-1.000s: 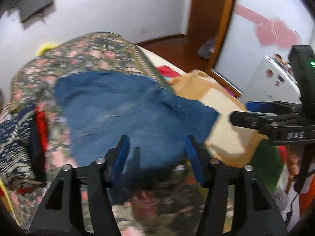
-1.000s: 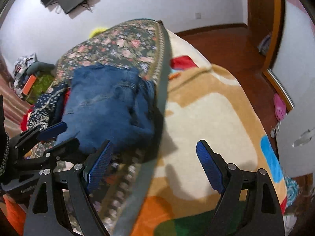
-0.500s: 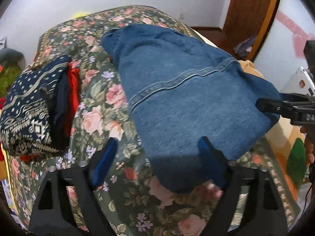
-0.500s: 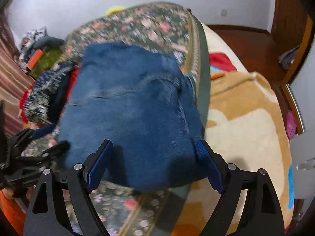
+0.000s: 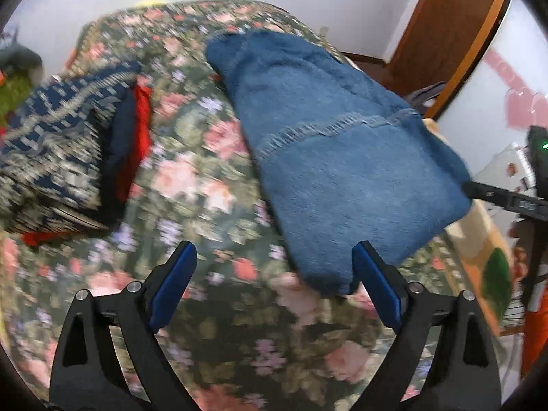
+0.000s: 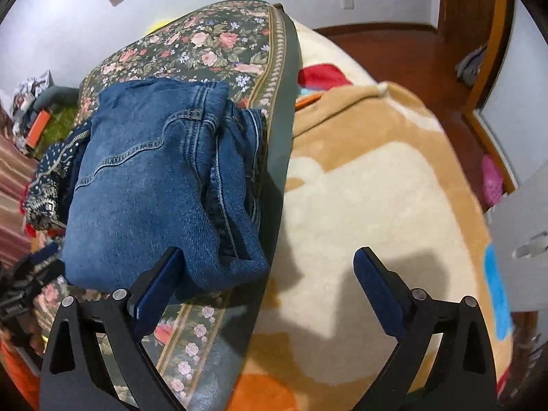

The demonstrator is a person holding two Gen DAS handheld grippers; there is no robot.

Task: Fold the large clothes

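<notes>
Jeans: the folded denim jeans [image 6: 150, 185] lie as a thick bundle on the floral bedspread [image 6: 212, 41], near its bordered edge beside the tan blanket [image 6: 359, 188].
Handling: you should expect heavy, limp cloth; stiff at the seams, not slippery, not fragile.
Where to hold: take the near folded edge, catching all layers, or the stack may slide open.
Long axis: it runs away from you up the bed; loose layered edges face the blanket side.
Left gripper [image 5: 272, 272]: spread wide, empty, its right finger against the bundle's near corner.
Right gripper [image 6: 269, 277]: wide apart, empty, straddling the bedspread edge.
Neighbour: a patterned folded garment [image 5: 58, 144] lies left of the jeans.
</notes>
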